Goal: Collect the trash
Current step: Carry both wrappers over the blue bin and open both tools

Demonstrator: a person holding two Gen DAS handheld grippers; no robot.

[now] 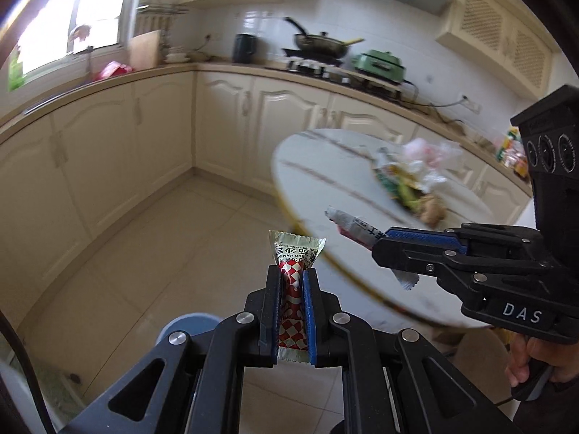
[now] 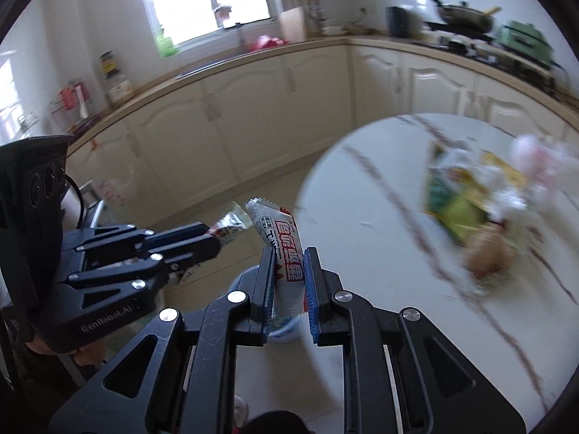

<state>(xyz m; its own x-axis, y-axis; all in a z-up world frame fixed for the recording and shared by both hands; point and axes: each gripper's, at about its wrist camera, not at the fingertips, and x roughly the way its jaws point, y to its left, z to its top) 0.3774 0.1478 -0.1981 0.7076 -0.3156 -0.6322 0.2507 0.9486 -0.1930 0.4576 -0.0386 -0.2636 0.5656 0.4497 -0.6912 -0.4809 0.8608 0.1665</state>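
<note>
Left wrist view: left gripper (image 1: 292,285) clamped on a red-white checkered wrapper (image 1: 294,275), top end sticking up past the pads, floor tiles below. Right gripper (image 1: 380,244) comes in from the right, pinching a white wrapper (image 1: 353,225) over the edge of the round table (image 1: 325,166). More trash (image 1: 412,177) piled on the table, blurred.

Right wrist view: right gripper (image 2: 289,271) closed on the white wrapper (image 2: 280,249) w/ red print, just off the table (image 2: 362,224) rim. Left gripper (image 2: 213,238) at left, shut on its wrapper (image 2: 231,222). Trash pile (image 2: 477,202) on the tabletop, blurred.
</note>
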